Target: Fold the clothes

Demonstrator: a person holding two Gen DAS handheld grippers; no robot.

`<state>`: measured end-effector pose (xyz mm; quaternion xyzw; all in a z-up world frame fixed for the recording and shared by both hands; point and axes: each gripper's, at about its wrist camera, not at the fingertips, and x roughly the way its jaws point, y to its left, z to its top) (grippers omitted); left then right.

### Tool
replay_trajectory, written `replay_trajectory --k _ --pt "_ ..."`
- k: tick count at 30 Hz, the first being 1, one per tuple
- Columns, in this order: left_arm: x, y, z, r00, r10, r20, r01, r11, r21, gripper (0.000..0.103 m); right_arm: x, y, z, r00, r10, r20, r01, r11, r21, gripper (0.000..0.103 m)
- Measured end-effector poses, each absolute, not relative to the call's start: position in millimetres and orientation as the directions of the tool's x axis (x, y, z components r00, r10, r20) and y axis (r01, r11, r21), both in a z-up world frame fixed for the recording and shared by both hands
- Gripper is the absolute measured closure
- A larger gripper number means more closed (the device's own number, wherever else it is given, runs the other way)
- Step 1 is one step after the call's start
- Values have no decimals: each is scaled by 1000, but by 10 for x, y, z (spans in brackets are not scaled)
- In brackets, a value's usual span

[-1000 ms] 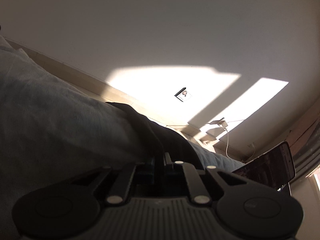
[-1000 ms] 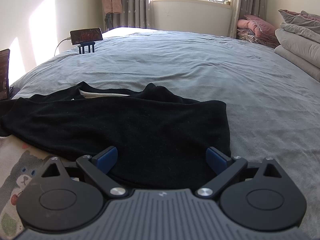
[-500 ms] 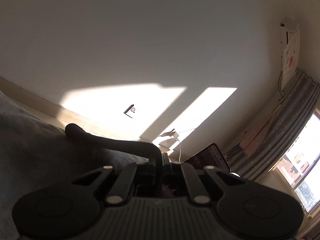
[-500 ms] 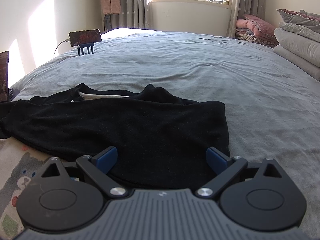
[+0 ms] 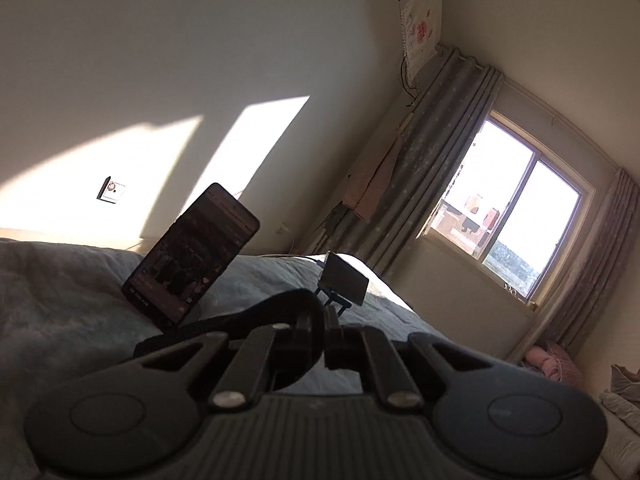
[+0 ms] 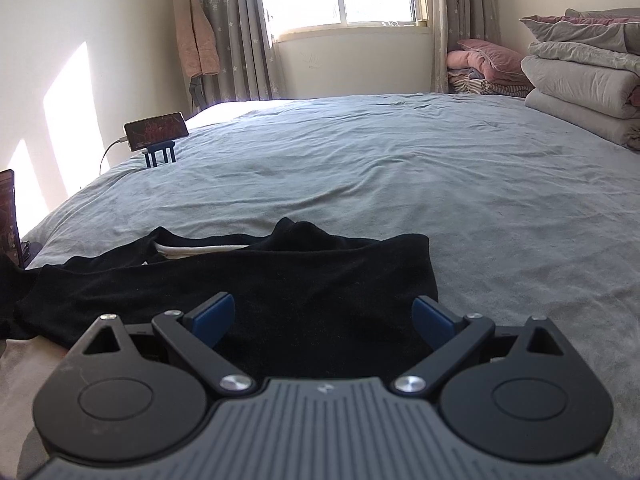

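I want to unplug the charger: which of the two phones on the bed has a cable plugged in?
The farther phone on the blue stand, with a white cable at its left end; none shows on the nearer phone.

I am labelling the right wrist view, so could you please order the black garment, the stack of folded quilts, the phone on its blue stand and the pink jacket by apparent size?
1. black garment, nearest the camera
2. stack of folded quilts
3. pink jacket
4. phone on its blue stand

Distance from the camera makes true sizes uncertain.
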<state>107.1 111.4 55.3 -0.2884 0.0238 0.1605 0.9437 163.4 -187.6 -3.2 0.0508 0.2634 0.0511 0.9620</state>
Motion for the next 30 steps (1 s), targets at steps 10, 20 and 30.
replay_trajectory --k 10,20,30 --pt "1403 451 341 968 -113 -223 24 930 -366 98 1622 -1981 -7 860 155 -486 -56 976 212 6" --pt "1737 -6 -98 793 -277 -542 152 952 -264 97 1635 -2076 -10 855 151 -496 -17 964 265 6" --pt "1588 326 164 739 -432 -517 212 877 -430 49 1644 -2077 -26 849 152 -506 -13 963 269 6"
